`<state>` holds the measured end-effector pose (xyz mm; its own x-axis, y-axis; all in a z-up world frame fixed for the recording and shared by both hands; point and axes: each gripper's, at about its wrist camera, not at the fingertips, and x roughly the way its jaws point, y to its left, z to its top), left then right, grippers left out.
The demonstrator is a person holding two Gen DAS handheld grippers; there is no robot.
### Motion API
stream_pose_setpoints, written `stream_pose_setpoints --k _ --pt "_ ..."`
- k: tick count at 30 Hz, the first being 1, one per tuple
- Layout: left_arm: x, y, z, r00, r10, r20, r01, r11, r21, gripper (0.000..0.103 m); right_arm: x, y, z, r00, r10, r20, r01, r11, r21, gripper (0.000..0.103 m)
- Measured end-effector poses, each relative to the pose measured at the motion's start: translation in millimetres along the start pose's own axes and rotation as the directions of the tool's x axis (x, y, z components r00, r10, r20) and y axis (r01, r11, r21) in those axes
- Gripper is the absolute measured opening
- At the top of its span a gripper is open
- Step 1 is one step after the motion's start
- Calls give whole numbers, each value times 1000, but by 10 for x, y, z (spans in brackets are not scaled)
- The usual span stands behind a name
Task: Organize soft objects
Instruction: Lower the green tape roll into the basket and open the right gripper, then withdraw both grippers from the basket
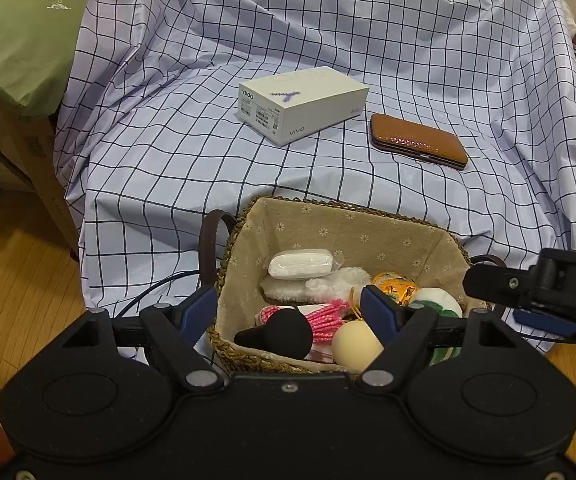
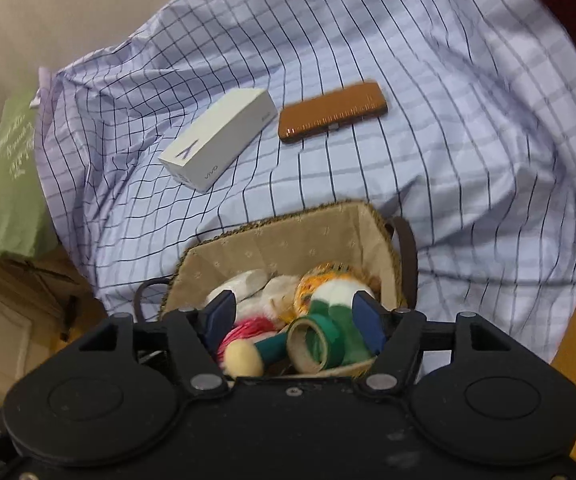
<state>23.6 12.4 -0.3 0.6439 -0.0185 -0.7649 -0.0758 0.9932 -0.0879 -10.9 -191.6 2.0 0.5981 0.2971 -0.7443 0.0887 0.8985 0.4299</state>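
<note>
Tongs (image 1: 288,312) over basket (image 1: 344,216), box (image 1: 304,100) beyond

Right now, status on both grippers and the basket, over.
Left gripper and right gripper open, empty, over the basket. Soft items piled inside. Phone box and brown case beyond on the checked cloth, nothing blocking.

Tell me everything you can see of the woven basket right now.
The woven straw basket with floral beige fabric lining is rectangular, with a braided rim and a dark brown loop handle at each short end. It sits upright on the blue checked cloth, near its front edge, open-topped and filled with small soft items. Both open grippers hover over it; whether either touches it cannot be told.
</note>
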Motion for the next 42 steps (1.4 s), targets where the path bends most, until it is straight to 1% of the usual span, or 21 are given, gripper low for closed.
stream_pose_setpoints --k 2,4,8,12,14,17,19,20,21,23,26,28,30,32,38,39,40,42 --pt "0 1 -3 1000 0 0 0 1000 1 74 -3 -40 -17 1000 11 -7 -11 999 36 64" --pt "0 -1 -4 1000 0 0 0 1000 1 74 -17 -48 -57 1000 0 6 -1 999 38 64" --pt "-3 -6 -15 1000 1 1 -1 1000 5 74 -4 12 -147 999 -38 24 39 998 -46 64" --pt "-6 -9 -14 1000 3 2 -3 1000 5 74 -17 94 -253 995 -81 63 90 984 -152 64" --pt "-12 -7 -12 1000 5 3 -5 1000 4 74 -37 99 -295 995 -72 72 84 981 -173 64" --pt "-26 0 -2 1000 6 6 -6 1000 1 75 -78 64 -293 995 -42 86 56 985 -164 65" --pt "-33 -3 1 1000 10 10 -10 1000 6 81 -106 53 -288 994 -30 101 46 985 -166 69" --pt "-38 -5 1 1000 12 14 -12 1000 8 82 -125 49 -290 994 -23 109 41 985 -166 73" --pt "-46 -9 1 1000 16 19 -16 1000 11 83 -141 53 -292 993 -21 116 40 986 -164 78" --pt "-60 -19 2 999 22 26 -23 1000 20 83 -171 56 -291 991 -30 132 52 985 -162 84" --pt "-66 -30 1 999 28 28 -28 999 28 85 -194 49 -288 989 -22 145 45 986 -161 86" --pt "-65 -32 0 999 34 26 -35 999 30 85 -208 51 -287 988 -22 150 47 985 -163 90" --pt "-70 -26 -1 999 41 28 -42 999 31 85 -213 47 -285 988 -26 152 51 986 -160 98" --pt "-92 -18 -5 998 50 38 -52 998 32 86 -206 38 -283 988 -39 153 63 986 -155 102" --pt "-171 -1 -16 994 75 77 -78 996 39 90 -206 36 -291 985 -67 156 92 983 -159 102" --pt "-181 -3 -15 994 79 81 -83 996 41 91 -212 43 -296 985 -69 158 95 982 -162 102" --pt "-189 -5 -15 993 85 83 -88 995 44 96 -214 47 -297 985 -72 159 99 981 -166 103" --pt "-200 -11 -22 992 88 94 -93 994 49 98 -216 58 -301 984 -83 160 112 978 -178 103"
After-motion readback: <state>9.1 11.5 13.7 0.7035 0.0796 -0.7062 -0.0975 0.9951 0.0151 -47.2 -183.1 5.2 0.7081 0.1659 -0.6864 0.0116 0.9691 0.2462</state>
